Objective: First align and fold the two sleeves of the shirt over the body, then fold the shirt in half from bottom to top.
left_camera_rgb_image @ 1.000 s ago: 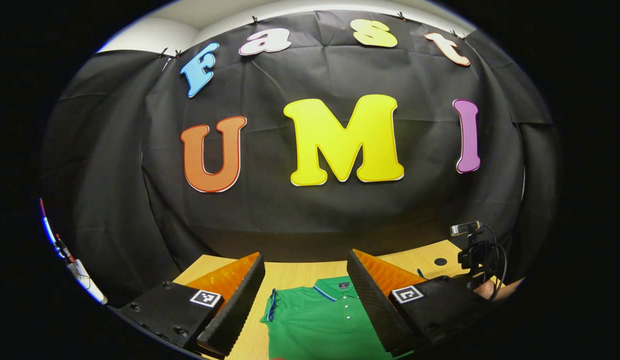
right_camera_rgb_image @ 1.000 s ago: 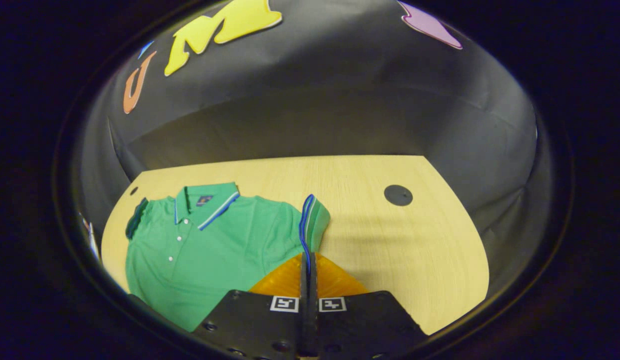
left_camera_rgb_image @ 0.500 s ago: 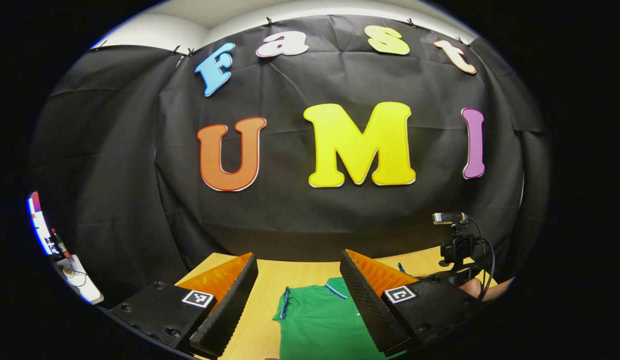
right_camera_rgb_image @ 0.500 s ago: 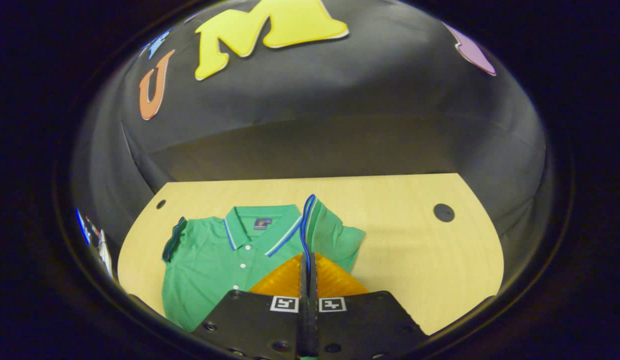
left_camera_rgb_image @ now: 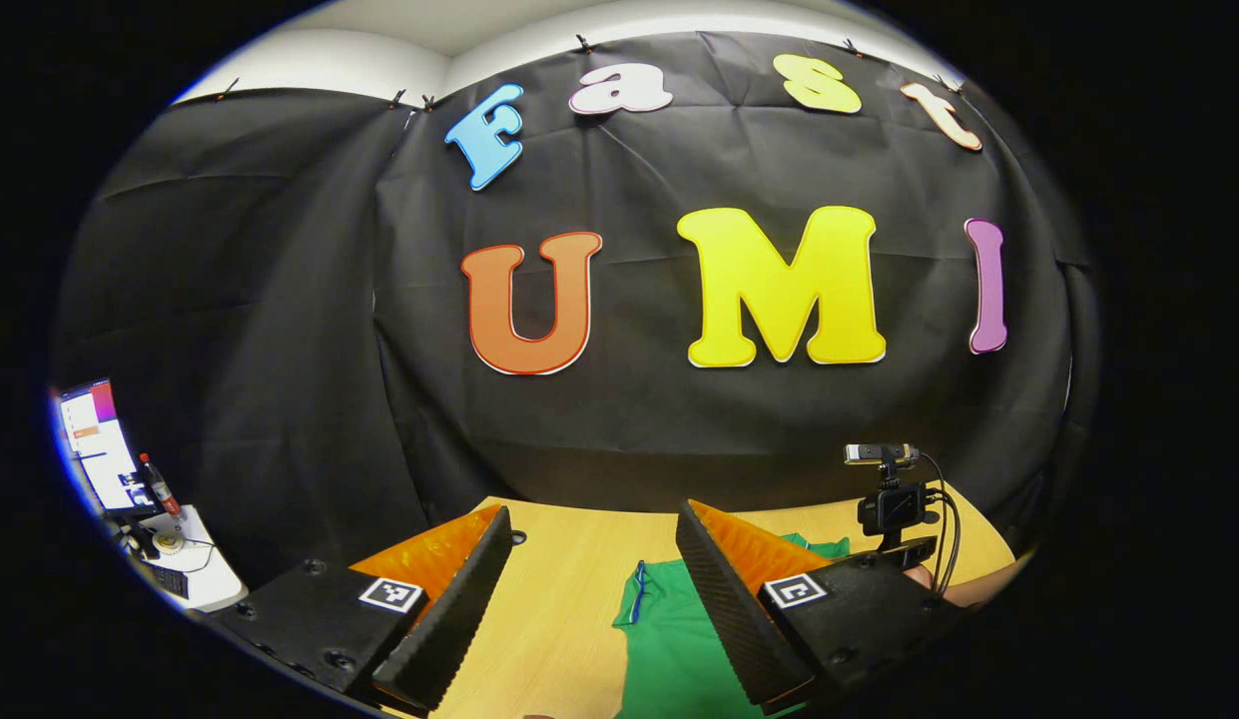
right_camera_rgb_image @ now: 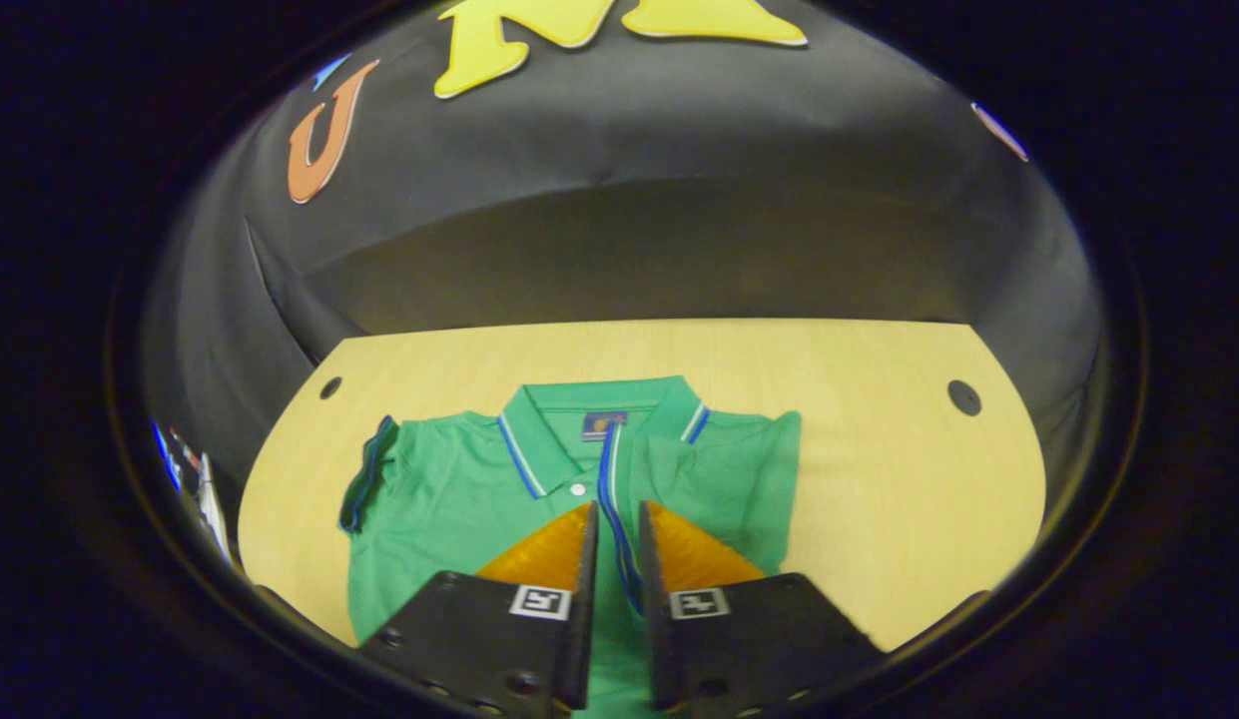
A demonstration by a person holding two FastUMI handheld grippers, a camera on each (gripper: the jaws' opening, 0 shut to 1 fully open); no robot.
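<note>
- We're letting go of the right sleeve (right_camera_rgb_image: 714,469) w/ the right gripper (right_camera_rgb_image: 616,524); fingers a bit apart.
- Green shirt (right_camera_rgb_image: 459,499) is lying flat on the table (right_camera_rgb_image: 879,499).
- We're holding the left gripper (left_camera_rgb_image: 589,599) wide apart; left sleeve (right_camera_rgb_image: 369,484) is next, edges lined up.

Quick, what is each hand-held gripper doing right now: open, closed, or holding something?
Left hand-held gripper: open, holding nothing.
Right hand-held gripper: open slightly, sleeve cuff between its fingers, over the green polo shirt.

Lying flat on the table (right_camera_rgb_image: 879,479), collar toward the booth wall: the shirt (right_camera_rgb_image: 449,499), one sleeve (right_camera_rgb_image: 719,469) folded over the body, the other sleeve (right_camera_rgb_image: 367,486) out at the left edge. Just above the folded sleeve's cuff (fingers slightly apart), the right gripper (right_camera_rgb_image: 616,544). Held left of the shirt, well above the table: the left gripper (left_camera_rgb_image: 591,599).
</note>
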